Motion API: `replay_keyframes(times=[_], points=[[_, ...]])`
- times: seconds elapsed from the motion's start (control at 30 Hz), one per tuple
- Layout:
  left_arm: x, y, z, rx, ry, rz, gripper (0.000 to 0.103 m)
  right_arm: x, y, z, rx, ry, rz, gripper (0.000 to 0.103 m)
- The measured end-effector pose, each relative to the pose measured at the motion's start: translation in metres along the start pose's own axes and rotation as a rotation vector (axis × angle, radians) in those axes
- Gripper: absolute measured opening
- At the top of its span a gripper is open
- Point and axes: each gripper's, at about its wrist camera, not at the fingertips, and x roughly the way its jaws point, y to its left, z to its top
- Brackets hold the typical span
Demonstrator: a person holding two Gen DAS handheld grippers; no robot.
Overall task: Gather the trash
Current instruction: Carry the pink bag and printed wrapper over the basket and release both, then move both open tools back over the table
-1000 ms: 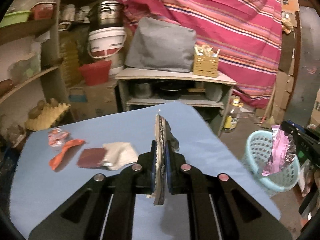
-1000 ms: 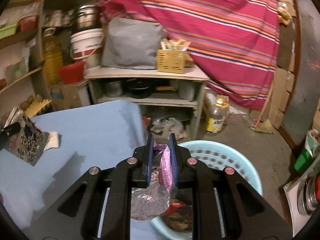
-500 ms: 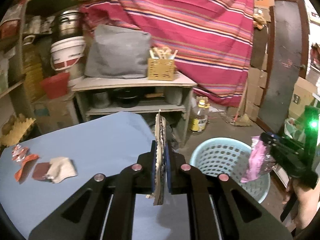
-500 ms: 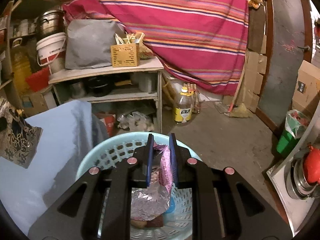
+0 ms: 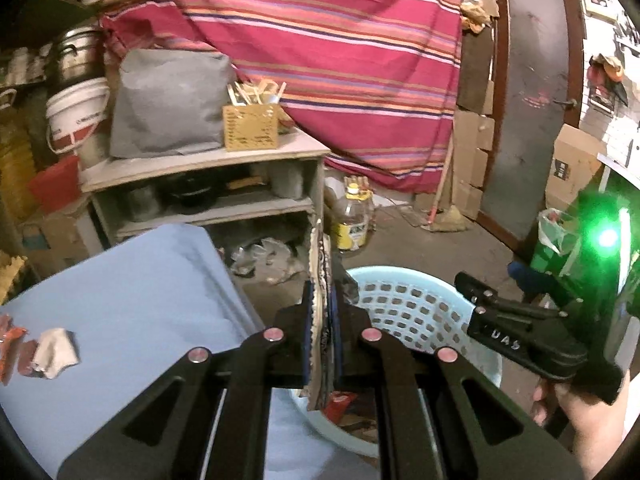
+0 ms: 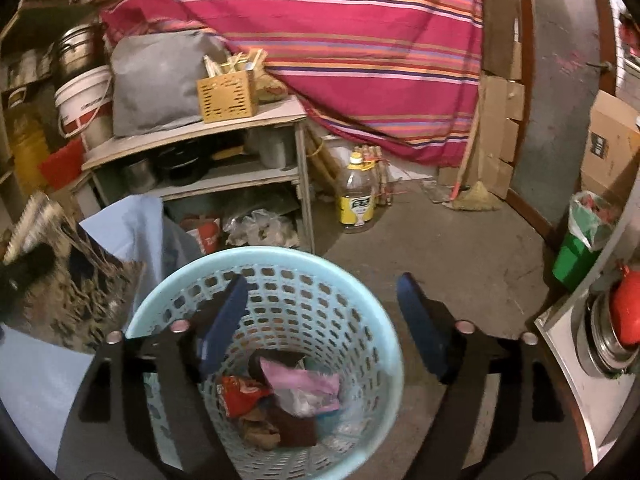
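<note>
My left gripper is shut on a flat patterned wrapper, held edge-on near the rim of the light blue basket. The wrapper also shows at the left of the right wrist view. My right gripper is open and empty above the basket. A pink foil wrapper lies inside the basket on other trash. More scraps lie on the blue table at the far left.
A grey shelf unit with pots stands behind the table. A yellow-labelled bottle stands on the floor. A green bin stands at the right. A striped red cloth hangs behind.
My right gripper has opened and the pink foil wrapper has dropped into the basket. My left gripper has moved right with the patterned wrapper, toward the basket.
</note>
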Motion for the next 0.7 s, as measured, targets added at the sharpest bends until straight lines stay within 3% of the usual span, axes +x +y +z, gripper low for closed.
replay_keyframes(times=[0.1, 0.3, 0.5, 0.53, 0.57, 0.6, 0.63, 0.67, 0.7], points=[[0.014, -0.005, -0.006, -0.012, 0.024, -0.020, 0.008, -0.001, -0.008, -0.001, 0.013, -0.001, -0.016, 0.085], [0.047, -0.012, -0.015, -0.038, 0.084, -0.052, 0.009, 0.002, -0.019, -0.002, 0.039, 0.010, -0.025, 0.085], [0.057, -0.005, -0.025, -0.032, 0.150, -0.006, 0.011, 0.004, -0.016, -0.003, 0.036, 0.018, -0.024, 0.085], [0.058, -0.002, -0.027, -0.037, 0.160, 0.001, 0.014, 0.005, -0.015, -0.002, 0.035, 0.021, -0.023, 0.085], [0.058, 0.002, -0.029, -0.047, 0.169, 0.003, 0.025, 0.006, -0.013, -0.002, 0.034, 0.023, -0.023, 0.085], [0.055, 0.007, -0.030, -0.064, 0.170, 0.007, 0.045, 0.006, -0.011, -0.001, 0.034, 0.025, -0.021, 0.085], [0.052, 0.011, -0.031, -0.072, 0.161, 0.020, 0.054, 0.006, -0.010, -0.001, 0.033, 0.026, -0.019, 0.085], [0.047, 0.014, -0.031, -0.073, 0.147, 0.036, 0.062, 0.007, -0.009, -0.001, 0.033, 0.027, -0.019, 0.086], [0.042, 0.018, -0.032, -0.066, 0.136, 0.048, 0.062, 0.008, -0.006, 0.000, 0.030, 0.028, -0.018, 0.086]])
